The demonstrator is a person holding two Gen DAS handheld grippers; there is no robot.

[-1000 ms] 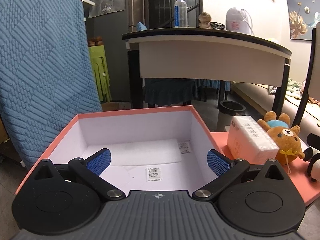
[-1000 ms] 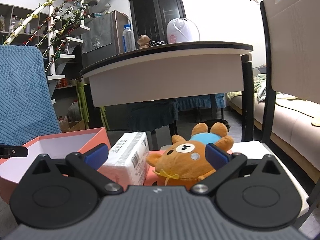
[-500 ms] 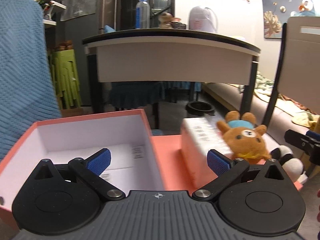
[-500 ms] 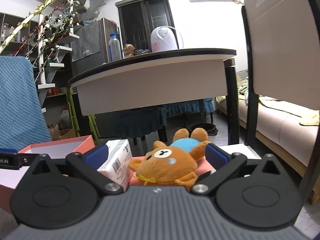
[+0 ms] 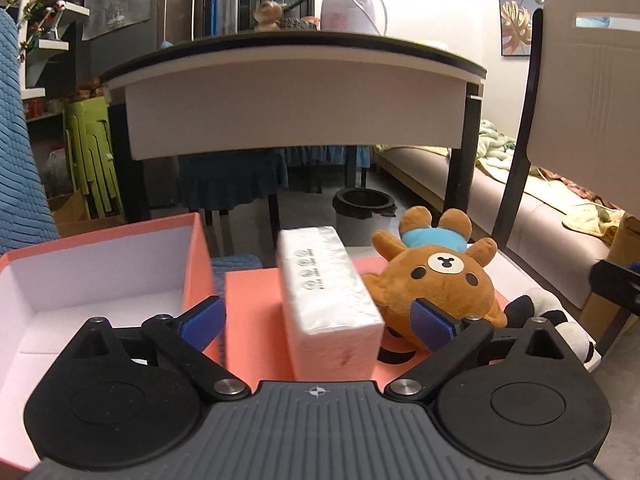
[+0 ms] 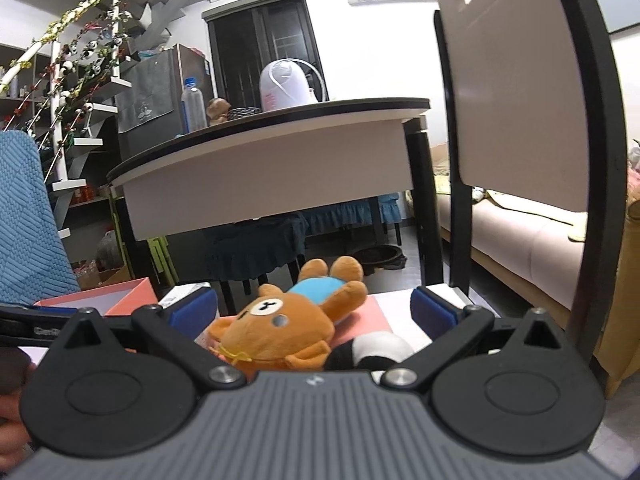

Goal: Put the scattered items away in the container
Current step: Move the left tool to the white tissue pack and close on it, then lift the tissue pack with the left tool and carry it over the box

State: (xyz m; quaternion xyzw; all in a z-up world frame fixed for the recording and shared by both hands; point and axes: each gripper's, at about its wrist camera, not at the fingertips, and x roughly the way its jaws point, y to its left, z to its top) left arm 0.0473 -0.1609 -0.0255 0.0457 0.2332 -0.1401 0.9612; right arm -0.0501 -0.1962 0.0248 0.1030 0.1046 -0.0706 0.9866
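An open pink box (image 5: 196, 252) with a white inside stands at the left. Beside it lies its flat pink lid (image 5: 252, 320), bearing a white tissue pack (image 5: 326, 292) and a brown plush bear (image 5: 440, 280). A black-and-white plush (image 5: 560, 328) lies right of the bear. My left gripper (image 5: 316, 320) is open, its blue pads either side of the tissue pack's near end without touching. My right gripper (image 6: 314, 312) is open around the bear (image 6: 288, 328), with the black-and-white plush (image 6: 372, 350) just below. The box corner (image 6: 124, 300) shows at the left there.
A dark-edged table (image 5: 296, 80) with a bottle (image 5: 222, 4) stands behind. A blue-covered chair (image 5: 20, 160) is left, a chair back (image 6: 516, 100) right, a sofa (image 6: 520, 248) beyond. A black bin (image 5: 362, 204) sits on the floor. A hand (image 6: 10, 420) shows at lower left.
My left gripper has swung right, from over the pink box to the tissue pack. My right gripper has moved right and closer, so the bear now lies between its fingers.
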